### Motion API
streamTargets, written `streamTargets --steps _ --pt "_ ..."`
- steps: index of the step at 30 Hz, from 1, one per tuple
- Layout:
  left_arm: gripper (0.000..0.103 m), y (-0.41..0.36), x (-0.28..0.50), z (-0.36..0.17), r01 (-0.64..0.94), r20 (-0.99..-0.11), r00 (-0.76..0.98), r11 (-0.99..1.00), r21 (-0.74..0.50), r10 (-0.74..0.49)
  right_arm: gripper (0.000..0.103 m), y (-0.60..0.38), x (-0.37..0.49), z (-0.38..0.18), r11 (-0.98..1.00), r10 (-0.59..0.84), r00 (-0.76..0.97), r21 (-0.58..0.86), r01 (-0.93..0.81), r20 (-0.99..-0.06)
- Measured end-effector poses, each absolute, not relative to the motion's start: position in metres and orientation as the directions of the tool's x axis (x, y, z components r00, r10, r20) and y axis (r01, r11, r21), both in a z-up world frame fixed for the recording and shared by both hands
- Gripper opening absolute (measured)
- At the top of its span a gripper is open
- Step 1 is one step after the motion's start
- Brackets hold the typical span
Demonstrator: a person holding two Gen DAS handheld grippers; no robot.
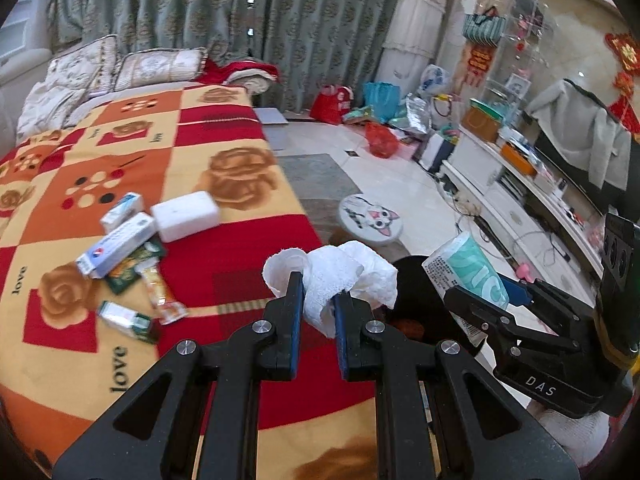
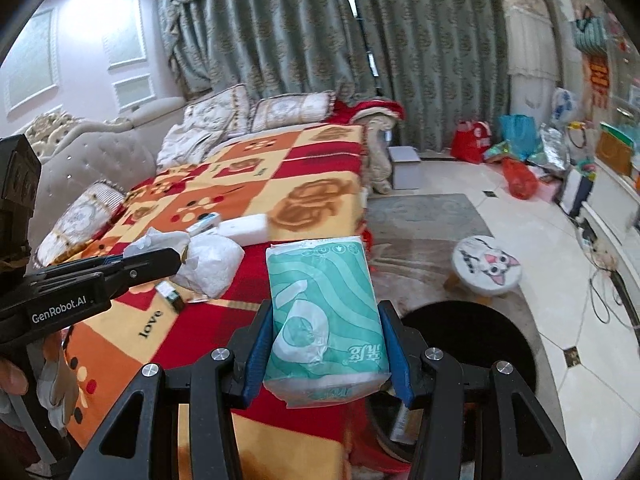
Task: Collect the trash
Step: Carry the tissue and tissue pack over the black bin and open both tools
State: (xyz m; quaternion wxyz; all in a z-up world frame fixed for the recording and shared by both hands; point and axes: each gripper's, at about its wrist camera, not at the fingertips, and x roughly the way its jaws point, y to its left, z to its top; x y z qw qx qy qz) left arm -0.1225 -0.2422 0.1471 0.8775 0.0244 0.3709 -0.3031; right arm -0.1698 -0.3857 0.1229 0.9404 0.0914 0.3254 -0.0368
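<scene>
I am clamping my left tongs (image 1: 318, 300) on a crumpled white paper tissue wad (image 1: 340, 280), the two fingers drawn in close around it. My right tongs (image 2: 326, 344) are standing wider, pressing from both sides on a teal and white plastic tissue packet (image 2: 326, 320). Both loads are hanging at the edge of the red and orange patterned blanket (image 1: 224, 128) on the sofa, beside the round black bin (image 2: 472, 360) on the floor, so I judge I am carrying them over to drop. Next, each load needs bringing over the bin's mouth before I am letting go. Farther off on the blanket, the small white and blue cardboard boxes (image 1: 120, 240), the foil snack wrappers (image 1: 148, 276) and a white foam block (image 1: 186, 216) are waiting to be gathered.
</scene>
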Motion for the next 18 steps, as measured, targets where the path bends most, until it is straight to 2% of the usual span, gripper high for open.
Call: streamTargets --steps 18 --pt "0.012 -0.341 -0.123 0.103 0.628 -0.74 0.405 0.752 -0.201 -0.536 0.049 -0.464 -0.205 0.096 0.941 -0.118 0.73 0.159 0.299 -0.673"
